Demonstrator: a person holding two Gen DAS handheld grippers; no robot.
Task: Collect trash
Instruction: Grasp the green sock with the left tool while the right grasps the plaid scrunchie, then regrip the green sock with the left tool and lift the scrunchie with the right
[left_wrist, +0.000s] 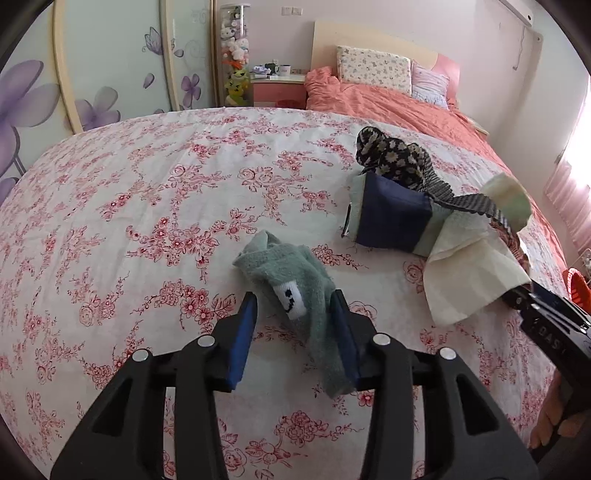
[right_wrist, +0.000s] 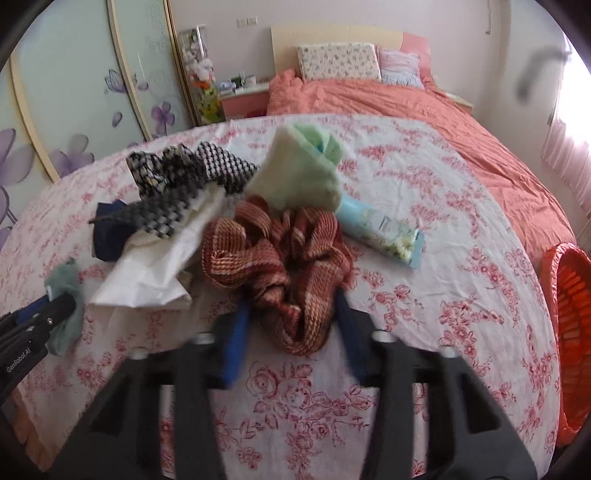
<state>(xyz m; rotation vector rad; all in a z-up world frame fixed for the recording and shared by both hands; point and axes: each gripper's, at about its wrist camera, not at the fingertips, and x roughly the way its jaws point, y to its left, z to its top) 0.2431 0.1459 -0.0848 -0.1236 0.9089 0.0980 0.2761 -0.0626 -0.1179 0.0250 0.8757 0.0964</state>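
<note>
Soft window daylight, fisheye-bent edges, right view blurred.

A home bedroom is showing ahead of the grippers: a bed (left_wrist: 406, 107) with pillows (left_wrist: 373, 68), a nightstand (left_wrist: 279, 92) and flower-printed wardrobe doors (left_wrist: 110, 66) standing beyond.

sock (left_wrist: 291, 280): fluffy green terry cloth, matt
scarf (right_wrist: 280, 254): coarse woven red cloth
bedsheet (left_wrist: 147, 206): smooth printed cotton, matt
paper sheet (left_wrist: 472, 273): thin, cream, creased
basket (right_wrist: 569, 332): glossy orange plastic
tongs (left_wrist: 293, 325): matt black plastic
</note>
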